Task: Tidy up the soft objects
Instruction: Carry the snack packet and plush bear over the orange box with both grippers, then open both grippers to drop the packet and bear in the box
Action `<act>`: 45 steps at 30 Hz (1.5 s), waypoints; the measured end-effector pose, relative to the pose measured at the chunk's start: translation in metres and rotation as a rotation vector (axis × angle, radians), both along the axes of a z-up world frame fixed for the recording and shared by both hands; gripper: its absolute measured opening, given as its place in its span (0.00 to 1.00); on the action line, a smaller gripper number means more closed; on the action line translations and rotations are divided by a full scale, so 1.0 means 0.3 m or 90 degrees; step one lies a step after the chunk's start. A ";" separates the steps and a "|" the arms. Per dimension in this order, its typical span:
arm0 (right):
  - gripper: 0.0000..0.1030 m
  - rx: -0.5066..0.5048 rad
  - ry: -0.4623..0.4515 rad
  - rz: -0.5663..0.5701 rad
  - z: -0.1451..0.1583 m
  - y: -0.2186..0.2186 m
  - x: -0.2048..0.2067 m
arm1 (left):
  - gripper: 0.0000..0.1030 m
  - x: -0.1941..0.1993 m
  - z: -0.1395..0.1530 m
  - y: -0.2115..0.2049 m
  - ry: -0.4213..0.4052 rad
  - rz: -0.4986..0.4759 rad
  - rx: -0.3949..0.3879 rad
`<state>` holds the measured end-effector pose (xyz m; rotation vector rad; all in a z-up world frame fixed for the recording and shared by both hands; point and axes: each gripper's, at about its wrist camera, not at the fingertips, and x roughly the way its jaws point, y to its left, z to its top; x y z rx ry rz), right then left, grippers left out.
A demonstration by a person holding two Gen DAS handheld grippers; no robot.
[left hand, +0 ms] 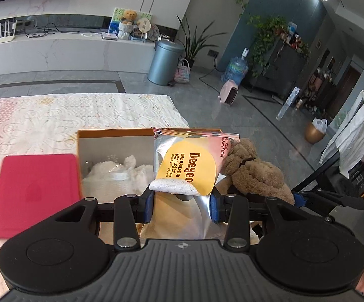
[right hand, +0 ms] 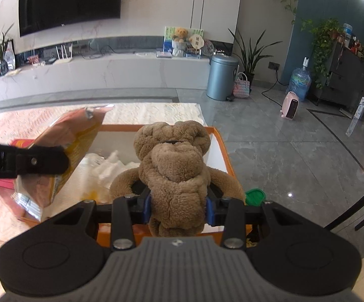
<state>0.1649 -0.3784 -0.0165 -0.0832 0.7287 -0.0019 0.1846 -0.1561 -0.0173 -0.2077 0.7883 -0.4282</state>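
The left gripper (left hand: 182, 202), with black linkage arms and blue finger pads, was clamped on a wet-wipes pack (left hand: 189, 166). The pack was a crinkled silver foil pouch with a rounded yellow label and a pink printed top seam, and it stood upright above the right part of the orange box (left hand: 111, 133). The right gripper (right hand: 178, 209) was pinched around the lower body of a brown plush bear (right hand: 174, 166). The bear's fleece was nubby and curly, its limbs were looped, and it hung over the near right part of the same box. The box was rectangular, with orange cardboard walls and a pale interior. It held crumpled white soft material in clear plastic wrap (left hand: 117, 173). A flat red square lid (left hand: 37, 192) with rounded corners lay just left of the box on an embossed cream-and-pink tablecloth (left hand: 56, 115). A green round cap (right hand: 255, 196) sat beside the box's right wall.
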 end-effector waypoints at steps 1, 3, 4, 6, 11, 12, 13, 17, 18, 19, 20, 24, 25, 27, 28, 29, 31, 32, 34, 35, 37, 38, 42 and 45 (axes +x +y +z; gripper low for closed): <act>0.38 -0.002 0.006 -0.002 -0.011 -0.004 0.011 | 0.45 0.013 -0.009 -0.008 0.004 -0.002 0.000; 0.38 -0.006 0.019 -0.004 -0.033 -0.020 0.040 | 0.45 0.037 -0.026 -0.025 0.010 -0.010 -0.001; 0.38 -0.009 0.025 -0.004 -0.044 -0.027 0.053 | 0.45 0.050 -0.035 -0.033 0.014 -0.014 0.001; 0.38 -0.015 0.037 -0.002 -0.066 -0.037 0.075 | 0.45 0.083 -0.061 -0.051 0.030 -0.019 0.007; 0.39 -0.028 0.067 0.001 -0.122 -0.053 0.128 | 0.45 0.120 -0.137 -0.072 0.061 -0.016 0.024; 0.40 -0.032 0.073 0.003 -0.134 -0.057 0.143 | 0.45 0.121 -0.150 -0.074 0.068 -0.017 0.027; 0.40 -0.038 0.078 0.005 -0.145 -0.059 0.151 | 0.45 0.123 -0.162 -0.077 0.074 -0.018 0.030; 0.41 -0.047 0.108 0.006 -0.197 -0.071 0.170 | 0.45 0.134 -0.188 -0.094 0.089 -0.020 0.046; 0.41 -0.045 0.115 0.005 -0.207 -0.074 0.175 | 0.45 0.132 -0.192 -0.095 0.092 -0.020 0.050; 0.41 -0.044 0.120 0.004 -0.215 -0.076 0.179 | 0.45 0.131 -0.198 -0.094 0.095 -0.020 0.054; 0.41 -0.044 0.125 0.004 -0.223 -0.078 0.182 | 0.45 0.132 -0.203 -0.093 0.102 -0.020 0.060; 0.45 -0.028 0.139 -0.009 -0.235 -0.092 0.202 | 0.46 0.133 -0.212 -0.091 0.117 -0.026 0.074; 0.46 -0.031 0.139 -0.010 -0.235 -0.088 0.203 | 0.47 0.133 -0.207 -0.098 0.120 -0.027 0.075; 0.48 -0.036 0.138 -0.008 -0.237 -0.079 0.197 | 0.48 0.135 -0.202 -0.096 0.126 -0.025 0.073; 0.50 -0.038 0.137 -0.005 -0.236 -0.077 0.195 | 0.50 0.135 -0.198 -0.091 0.129 -0.022 0.072; 0.54 -0.041 0.134 -0.004 -0.231 -0.074 0.192 | 0.51 0.133 -0.192 -0.085 0.127 -0.017 0.071; 0.60 -0.050 0.126 -0.002 -0.215 -0.065 0.186 | 0.59 0.135 -0.180 -0.075 0.121 -0.011 0.072; 0.67 -0.055 0.122 -0.002 -0.204 -0.060 0.187 | 0.62 0.132 -0.169 -0.071 0.116 -0.008 0.069; 0.77 -0.068 0.113 -0.004 -0.184 -0.049 0.177 | 0.67 0.122 -0.148 -0.055 0.105 -0.006 0.058; 0.79 -0.073 0.109 -0.005 -0.173 -0.045 0.176 | 0.68 0.116 -0.138 -0.049 0.100 -0.005 0.056; 0.79 -0.076 0.105 -0.007 -0.152 -0.040 0.166 | 0.72 0.106 -0.108 -0.039 0.089 -0.002 0.053; 0.79 -0.076 0.103 -0.011 -0.142 -0.037 0.159 | 0.72 0.098 -0.091 -0.032 0.082 -0.003 0.047; 0.81 -0.074 0.091 -0.020 -0.103 -0.020 0.123 | 0.73 0.060 -0.024 -0.016 0.048 -0.010 0.023; 0.85 -0.078 0.079 -0.028 -0.071 0.005 0.082 | 0.73 0.016 0.017 0.007 0.022 -0.014 0.006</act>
